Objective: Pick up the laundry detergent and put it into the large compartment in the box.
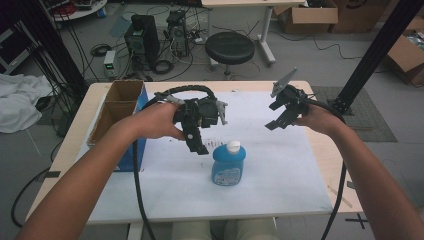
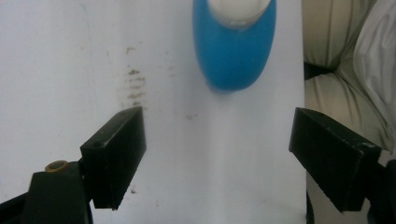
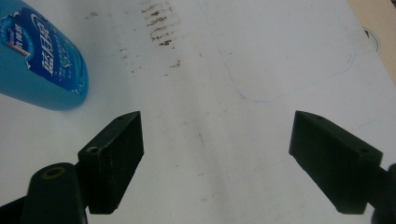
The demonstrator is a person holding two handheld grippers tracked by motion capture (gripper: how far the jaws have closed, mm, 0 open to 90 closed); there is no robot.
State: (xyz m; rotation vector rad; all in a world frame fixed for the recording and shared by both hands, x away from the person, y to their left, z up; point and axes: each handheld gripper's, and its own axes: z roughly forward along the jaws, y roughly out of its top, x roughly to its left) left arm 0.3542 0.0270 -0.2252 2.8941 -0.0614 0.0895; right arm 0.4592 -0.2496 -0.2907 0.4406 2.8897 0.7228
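Observation:
A blue bottle point(image 1: 228, 166) with a white cap stands upright on the white sheet point(image 1: 280, 165) near the table's middle. My left gripper point(image 1: 199, 145) hovers just left of and above the bottle, jaws pointing down and wide apart. In the left gripper view the bottle point(image 2: 233, 46) lies ahead of the open left gripper point(image 2: 217, 158), seen from above. My right gripper point(image 1: 278, 114) hangs open over the sheet's far right. In the right gripper view the bottle point(image 3: 39, 65) sits off to the upper left of the open right gripper point(image 3: 217, 158), nothing between its jaws.
An open cardboard box point(image 1: 116, 112) with a blue side stands at the table's left edge. Beyond the far edge are a black stool point(image 1: 229, 47), computer towers point(image 1: 142, 40) and cables. The sheet carries faint brown smudges point(image 3: 159, 28) and a pencilled outline.

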